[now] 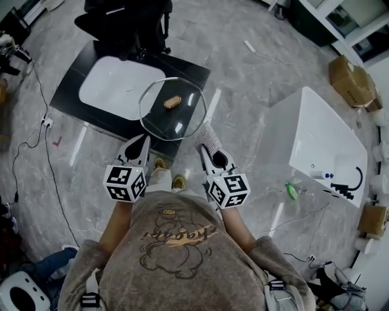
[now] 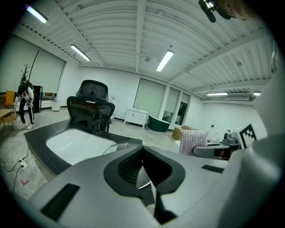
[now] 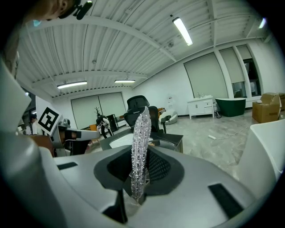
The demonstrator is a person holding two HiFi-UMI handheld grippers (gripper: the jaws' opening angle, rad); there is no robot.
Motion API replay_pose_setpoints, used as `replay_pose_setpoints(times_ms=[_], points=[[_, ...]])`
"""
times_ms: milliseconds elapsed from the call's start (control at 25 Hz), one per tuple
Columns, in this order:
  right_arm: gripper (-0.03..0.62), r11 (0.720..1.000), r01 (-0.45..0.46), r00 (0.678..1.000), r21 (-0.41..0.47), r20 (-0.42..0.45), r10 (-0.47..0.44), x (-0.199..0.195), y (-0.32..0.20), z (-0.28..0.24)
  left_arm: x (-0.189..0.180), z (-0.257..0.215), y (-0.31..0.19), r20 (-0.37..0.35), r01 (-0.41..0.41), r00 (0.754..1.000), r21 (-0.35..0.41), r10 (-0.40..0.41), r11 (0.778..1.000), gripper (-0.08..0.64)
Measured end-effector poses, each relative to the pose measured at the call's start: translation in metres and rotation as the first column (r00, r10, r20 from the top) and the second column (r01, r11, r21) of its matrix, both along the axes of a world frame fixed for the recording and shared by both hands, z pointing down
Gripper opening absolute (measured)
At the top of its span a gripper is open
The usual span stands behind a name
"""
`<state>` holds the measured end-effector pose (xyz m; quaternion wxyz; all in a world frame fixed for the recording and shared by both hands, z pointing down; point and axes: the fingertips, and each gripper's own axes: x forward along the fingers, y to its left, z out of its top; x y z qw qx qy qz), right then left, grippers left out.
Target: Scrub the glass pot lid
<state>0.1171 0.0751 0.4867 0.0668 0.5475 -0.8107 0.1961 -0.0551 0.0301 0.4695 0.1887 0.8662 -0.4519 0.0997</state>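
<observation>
In the head view the round glass pot lid [image 1: 163,120] with its wooden knob [image 1: 172,102] hangs in the air over the near edge of a black sink counter. My left gripper [image 1: 143,143] is shut on the lid's near-left rim. In the left gripper view the thin glass rim [image 2: 114,146] runs in between the shut jaws of the left gripper [image 2: 143,153]. My right gripper [image 1: 207,149] is shut on a silvery mesh scrub pad [image 1: 208,136], which stands just off the lid's right rim. The pad [image 3: 141,142] rises upright from the right gripper [image 3: 139,178].
Under the lid is a black counter [image 1: 68,92] with a white basin [image 1: 115,88]. A black office chair [image 1: 127,18] stands behind it. A white bathtub [image 1: 328,143] is at the right, a green bottle [image 1: 292,191] beside it, cardboard boxes [image 1: 349,79] beyond. Cables lie on the grey floor.
</observation>
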Motion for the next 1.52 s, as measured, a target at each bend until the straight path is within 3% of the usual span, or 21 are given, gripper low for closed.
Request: replay_pose_setpoints(times_ms=[400, 440, 480, 520, 800, 1040, 1280, 1520], points=[[0.08, 0.999, -0.035, 0.999, -0.012, 0.003, 0.035, -0.003, -0.05, 0.006, 0.016, 0.017, -0.059, 0.08, -0.119, 0.99, -0.007, 0.12, 0.993, 0.022], [0.08, 0.999, -0.037, 0.999, -0.012, 0.005, 0.037, -0.003, -0.053, 0.005, 0.02, 0.017, -0.064, 0.077, -0.137, 0.988, -0.008, 0.137, 0.991, 0.068], [0.08, 0.999, -0.041, 0.999, -0.011, 0.007, 0.041, -0.003, -0.056, 0.005, 0.025, 0.017, -0.069, 0.075, -0.156, 0.985, -0.009, 0.156, 0.988, 0.194], [0.08, 0.999, -0.046, 0.999, -0.011, 0.007, 0.046, -0.002, -0.059, 0.005, 0.03, 0.017, -0.074, 0.078, -0.175, 0.981, -0.009, 0.175, 0.984, 0.242], [0.08, 0.995, -0.096, 0.995, -0.03, 0.011, 0.096, 0.008, -0.07, 0.01, 0.056, 0.043, -0.099, 0.178, -0.289, 0.94, -0.039, 0.291, 0.957, 0.242], [0.08, 0.99, -0.134, 0.991, -0.052, 0.01, 0.135, 0.018, -0.078, 0.014, 0.083, 0.089, -0.128, 0.285, -0.369, 0.881, -0.089, 0.378, 0.925, 0.242], [0.08, 0.983, -0.171, 0.985, -0.067, 0.007, 0.172, 0.023, -0.08, 0.019, 0.099, 0.152, -0.157, 0.378, -0.388, 0.822, -0.176, 0.426, 0.905, 0.242], [0.08, 0.972, -0.212, 0.977, -0.099, 0.002, 0.213, 0.034, -0.079, 0.027, 0.103, 0.17, -0.166, 0.379, -0.39, 0.808, -0.232, 0.452, 0.891, 0.202]])
